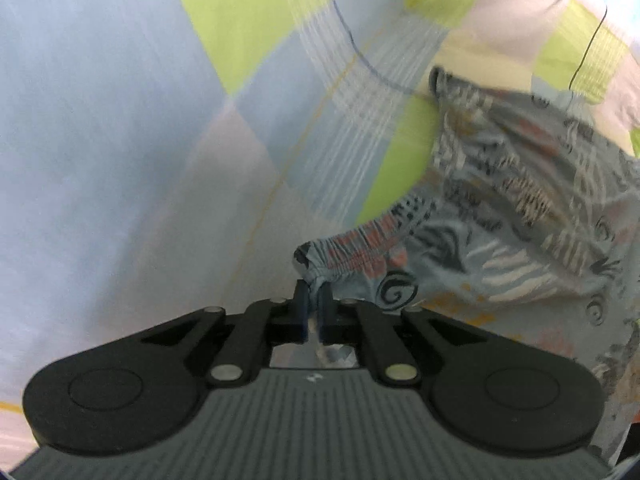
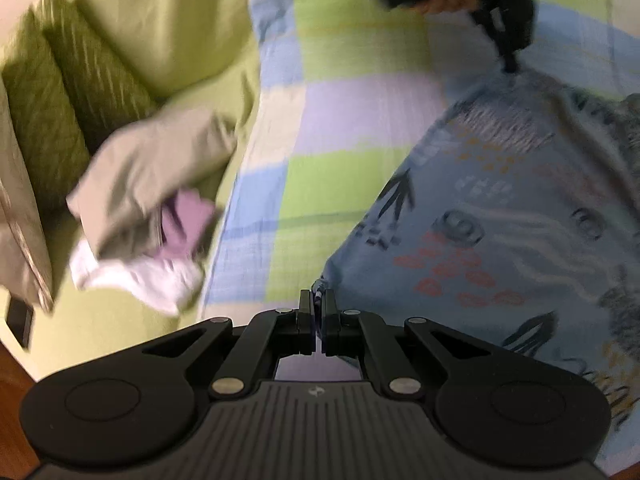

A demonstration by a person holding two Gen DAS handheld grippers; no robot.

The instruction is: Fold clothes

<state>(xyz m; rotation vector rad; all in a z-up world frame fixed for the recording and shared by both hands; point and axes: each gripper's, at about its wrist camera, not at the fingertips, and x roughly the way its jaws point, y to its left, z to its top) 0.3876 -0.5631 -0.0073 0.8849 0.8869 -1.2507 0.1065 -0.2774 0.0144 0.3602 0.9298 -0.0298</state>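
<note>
A blue patterned garment (image 1: pixel 500 208) with spirals, stripes and coral marks hangs over a checked bedspread (image 1: pixel 120 120). In the left wrist view my left gripper (image 1: pixel 314 300) is shut on a corner of its gathered elastic waistband (image 1: pixel 360 248). In the right wrist view the same patterned garment (image 2: pixel 500 208) spreads to the right, and my right gripper (image 2: pixel 318 304) is shut on another corner of it. The other gripper (image 2: pixel 504 20), held in a hand, shows at the top right, pinching the cloth's far corner. Both views are blurred by motion.
The checked bedspread (image 2: pixel 320 120) in blue, green and lilac lies under the garment. To the left lie a green sheet (image 2: pixel 168 20), green pillows (image 2: pixel 60 92) and a pile of grey, purple and white clothes (image 2: pixel 152 200). Wooden floor (image 2: pixel 12 400) shows at the lower left.
</note>
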